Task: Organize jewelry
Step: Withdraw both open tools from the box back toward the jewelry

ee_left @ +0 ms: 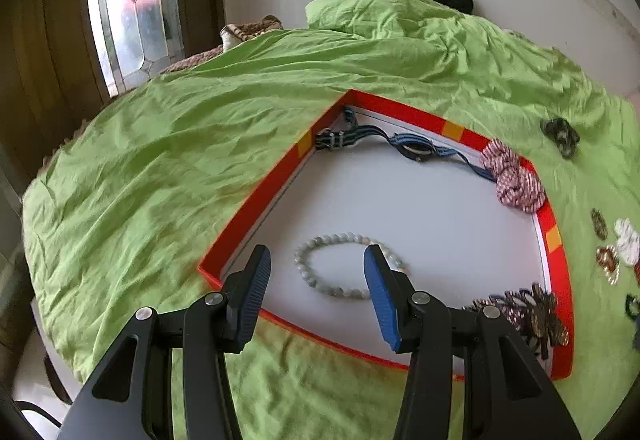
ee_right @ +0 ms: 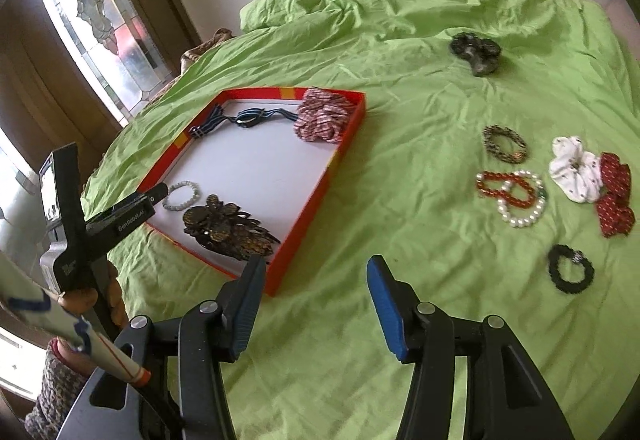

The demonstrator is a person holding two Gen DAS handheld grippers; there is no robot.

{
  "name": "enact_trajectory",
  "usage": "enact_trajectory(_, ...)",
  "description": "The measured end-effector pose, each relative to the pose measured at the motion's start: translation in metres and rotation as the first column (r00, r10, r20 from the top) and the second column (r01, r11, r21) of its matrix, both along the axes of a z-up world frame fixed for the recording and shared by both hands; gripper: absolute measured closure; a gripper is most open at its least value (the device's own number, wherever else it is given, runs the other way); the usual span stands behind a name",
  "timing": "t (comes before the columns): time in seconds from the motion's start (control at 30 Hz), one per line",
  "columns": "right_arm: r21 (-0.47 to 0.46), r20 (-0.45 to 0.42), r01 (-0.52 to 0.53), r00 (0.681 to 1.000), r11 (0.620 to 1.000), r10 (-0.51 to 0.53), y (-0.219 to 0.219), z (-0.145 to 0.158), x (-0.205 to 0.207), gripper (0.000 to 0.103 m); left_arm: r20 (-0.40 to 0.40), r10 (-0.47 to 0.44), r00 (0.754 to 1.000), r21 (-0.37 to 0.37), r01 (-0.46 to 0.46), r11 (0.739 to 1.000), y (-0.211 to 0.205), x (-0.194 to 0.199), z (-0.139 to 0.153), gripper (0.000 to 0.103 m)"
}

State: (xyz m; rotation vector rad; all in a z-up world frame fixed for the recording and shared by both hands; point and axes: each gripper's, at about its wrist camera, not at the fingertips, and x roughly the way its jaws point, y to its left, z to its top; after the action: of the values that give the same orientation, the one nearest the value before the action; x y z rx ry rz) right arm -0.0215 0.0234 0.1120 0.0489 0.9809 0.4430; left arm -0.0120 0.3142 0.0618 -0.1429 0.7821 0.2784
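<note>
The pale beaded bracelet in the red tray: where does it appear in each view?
Left wrist view: pale beaded bracelet at lower centre, on the tray's white floor.
Right wrist view: pale beaded bracelet at middle left, in the tray's near left corner.
Shared landmark: the dark metallic necklace lying beside it in the red tray.

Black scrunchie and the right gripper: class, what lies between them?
Only bare green sheet separates the black scrunchie from the right gripper, seen in the right wrist view.

One tray (ee_right: pixel 316 180); four scrunchies (ee_right: pixel 574 176); five bracelets (ee_right: pixel 520 218); one watch (ee_right: pixel 248 118).
</note>
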Motion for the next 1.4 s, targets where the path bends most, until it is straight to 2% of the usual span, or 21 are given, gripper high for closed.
enact_trajectory(0.27,-0.007,0.011,0.064,0.998,0.998,-0.064,-0.042,0.001,-0.014,0.042,-0.023,-0.047,0.999,0.090,0.049,0.995,-0.031,-0.003,-0.005,0.056)
enact_trajectory(0.5,-0.038,-0.029,0.211,0.977,0.977,-0.212,-0.121,-0.016,-0.025,0.042,0.076,-0.102,0.992,0.119,0.093,0.989,-0.052,-0.021,0.013,0.056)
enact_trajectory(0.57,-0.038,-0.039,0.272,0.961,0.961,-0.274,-0.152,-0.020,-0.027,0.042,0.081,-0.101,0.992,0.106,0.092,0.990,-0.056,-0.024,0.020,0.056)
enact_trajectory(0.63,-0.035,-0.042,0.333,0.942,0.942,-0.334,-0.184,-0.023,-0.030,0.042,0.086,-0.118,0.989,0.063,0.113,0.992,-0.064,-0.030,0.029,0.056)
enact_trajectory(0.77,-0.019,-0.045,0.420,0.906,0.907,-0.421,-0.231,-0.026,-0.029,0.042,0.077,-0.203,0.976,0.036,0.201,0.979,-0.095,-0.032,0.047,0.054)
enact_trajectory(0.87,0.012,-0.042,0.462,0.886,0.887,-0.461,-0.258,-0.026,-0.028,0.042,0.060,-0.300,0.952,0.011,0.300,0.954,-0.131,-0.027,0.057,0.047)
enact_trajectory(0.97,0.038,-0.038,0.476,0.880,0.879,-0.474,-0.271,-0.027,-0.024,0.042,0.028,-0.412,0.911,-0.019,0.413,0.911,-0.177,-0.014,0.057,0.045)
enact_trajectory(1.03,0.051,-0.041,0.473,0.881,0.880,-0.471,-0.272,-0.029,-0.019,0.042,-0.007,-0.468,0.884,-0.036,0.467,0.883,-0.205,-0.002,0.052,0.045)
enact_trajectory(1.17,0.076,-0.046,0.438,0.899,0.896,-0.436,-0.269,-0.034,-0.010,0.042,-0.066,-0.533,0.844,-0.060,0.530,0.846,-0.251,0.033,0.039,0.045)
enact_trajectory(1.27,0.093,-0.049,0.405,0.914,0.909,-0.402,-0.261,-0.038,0.000,0.042,-0.118,-0.544,0.831,-0.078,0.538,0.839,-0.275,0.070,0.028,0.045)
enact_trajectory(1.4,0.111,-0.055,0.369,0.929,0.923,-0.365,-0.252,-0.044,0.014,0.042,-0.157,-0.534,0.831,-0.115,0.522,0.845,-0.294,0.109,0.015,0.046)
